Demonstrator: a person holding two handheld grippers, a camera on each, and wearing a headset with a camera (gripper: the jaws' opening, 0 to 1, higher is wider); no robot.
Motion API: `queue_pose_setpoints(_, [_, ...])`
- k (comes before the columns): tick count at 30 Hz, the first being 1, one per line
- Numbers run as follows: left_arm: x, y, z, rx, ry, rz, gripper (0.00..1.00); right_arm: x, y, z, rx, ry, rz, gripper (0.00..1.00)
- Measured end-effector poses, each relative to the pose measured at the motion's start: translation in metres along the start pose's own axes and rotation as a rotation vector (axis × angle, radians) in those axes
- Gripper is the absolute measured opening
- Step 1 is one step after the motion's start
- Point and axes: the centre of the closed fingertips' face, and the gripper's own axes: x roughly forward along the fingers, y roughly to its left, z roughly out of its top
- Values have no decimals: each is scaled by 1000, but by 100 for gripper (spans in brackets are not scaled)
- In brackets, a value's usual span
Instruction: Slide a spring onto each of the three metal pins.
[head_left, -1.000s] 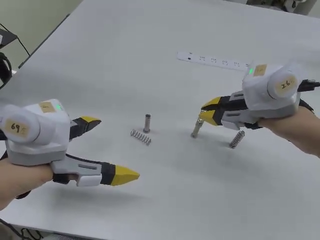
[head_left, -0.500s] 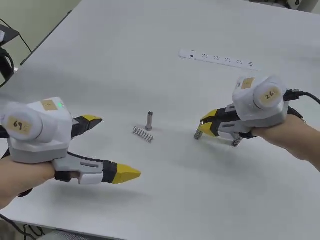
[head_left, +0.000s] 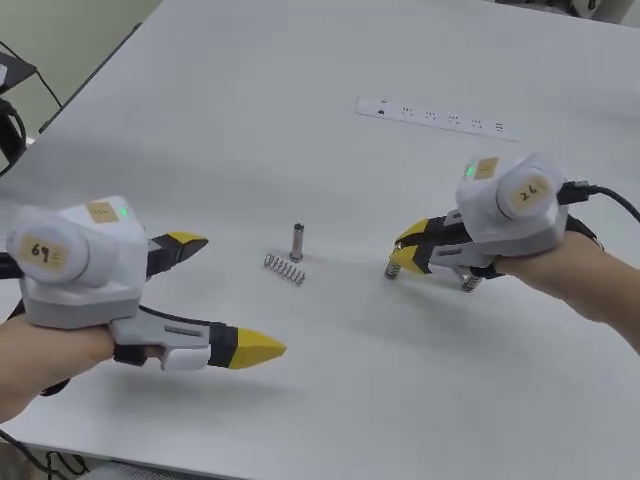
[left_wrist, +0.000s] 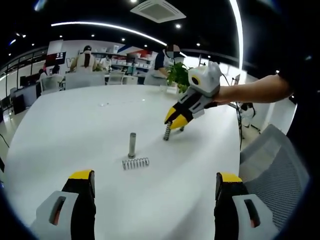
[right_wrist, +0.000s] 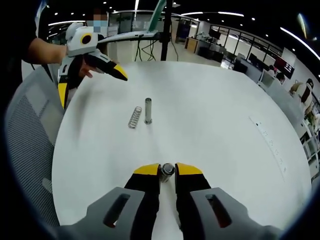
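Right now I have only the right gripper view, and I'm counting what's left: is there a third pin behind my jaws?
Observer: Yes; the head view shows a third pin beneath the right gripper, near the hand.
Operator: Sprung already?
Observer: It looks coil-wrapped, though small there.
Operator: And the one I'm gripping?
Observer: The left gripper view shows a spring running down that gripped pin below your jaws.

Handwritten "69" on the round tan sticker of the left white-and-yellow tongs. On the right tongs, the matching round sticker reads "2" and then an unclear digit.
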Motion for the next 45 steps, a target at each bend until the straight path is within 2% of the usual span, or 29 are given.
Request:
queue_pose_setpoints(9, [-3,1,2,0,-3,4,98,-5,-1,0,25,-12,-12,20])
queue_pose_setpoints(17, [-3,0,4,-4,-13,9,98,-16,0,10,36,-49,-30,19])
queue_pose_setpoints(24, [-4,0,6,-9,-18,10,98,-27,6,26,104,-141,-37,19])
queue_pose_setpoints(33, [-4,1,7,-14,-20,13,98,-32,15,32,134,-200,-39,18])
queue_pose_setpoints(35, [-4,1,7,-15,-21,15,98,-34,20,37,157,-226,-29,18])
queue_pose_setpoints(45, [-5,-1,7,-18,-23,15,98,-24,38,25,197,-227,0,17])
